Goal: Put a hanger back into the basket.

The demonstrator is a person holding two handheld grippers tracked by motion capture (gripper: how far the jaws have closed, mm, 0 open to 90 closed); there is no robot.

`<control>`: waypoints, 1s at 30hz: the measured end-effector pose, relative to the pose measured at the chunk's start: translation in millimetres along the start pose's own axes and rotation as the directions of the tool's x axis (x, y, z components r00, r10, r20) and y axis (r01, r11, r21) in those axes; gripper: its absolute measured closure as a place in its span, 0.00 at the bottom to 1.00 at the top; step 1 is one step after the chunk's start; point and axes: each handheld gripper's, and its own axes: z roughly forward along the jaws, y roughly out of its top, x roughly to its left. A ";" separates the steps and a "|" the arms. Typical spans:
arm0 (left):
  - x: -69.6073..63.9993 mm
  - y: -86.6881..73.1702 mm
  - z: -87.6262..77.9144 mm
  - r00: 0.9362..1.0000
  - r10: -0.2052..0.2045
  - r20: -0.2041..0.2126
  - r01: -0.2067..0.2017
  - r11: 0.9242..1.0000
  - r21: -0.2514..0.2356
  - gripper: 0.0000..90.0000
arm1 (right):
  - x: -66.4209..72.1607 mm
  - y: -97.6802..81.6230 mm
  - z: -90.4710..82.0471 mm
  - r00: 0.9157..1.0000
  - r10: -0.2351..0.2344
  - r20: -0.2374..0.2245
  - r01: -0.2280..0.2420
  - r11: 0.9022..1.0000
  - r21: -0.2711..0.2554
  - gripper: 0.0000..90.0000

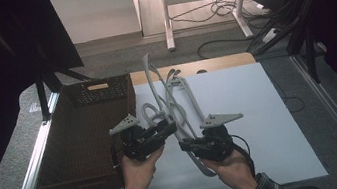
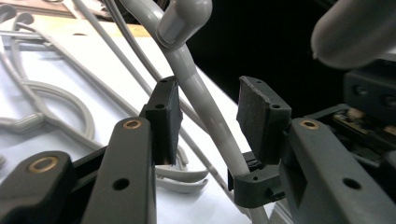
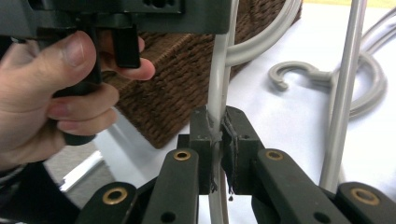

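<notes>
— Near the front edge of the white tabletop (image 1: 262, 126), what's held?

— A pale grey plastic clothes hanger (image 1: 151, 84), raised off the surface and tilted toward the far edge. The right gripper (image 3: 217, 135) is clamped tight on one thin bar of it. The left gripper (image 2: 205, 116) has its jaws parted around another curved bar; one pad (image 2: 166, 116) is just beside the bar, the other pad stands apart from it.

— How much room is around it?

— To the right the tabletop lies bare, out to its right edge and front right corner. To the left it's tight: a dark brown woven wicker basket (image 1: 64, 155) sits along the left edge, just beside the left hand (image 1: 137, 172).

— Anything in the way?

— A loose pile of more grey hangers (image 1: 177, 98) lies at the middle, toward the far edge, right beneath and beside the raised one, their hooks and bars overlapping. Whether the held hanger touches them I can't tell.
</notes>
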 end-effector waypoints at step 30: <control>3.9 24.3 14.3 0.989 -0.103 0.107 0.098 0.994 0.045 0.92 | 12.9 0.6 6.8 0.998 -0.041 0.057 0.045 0.996 -0.076 0.71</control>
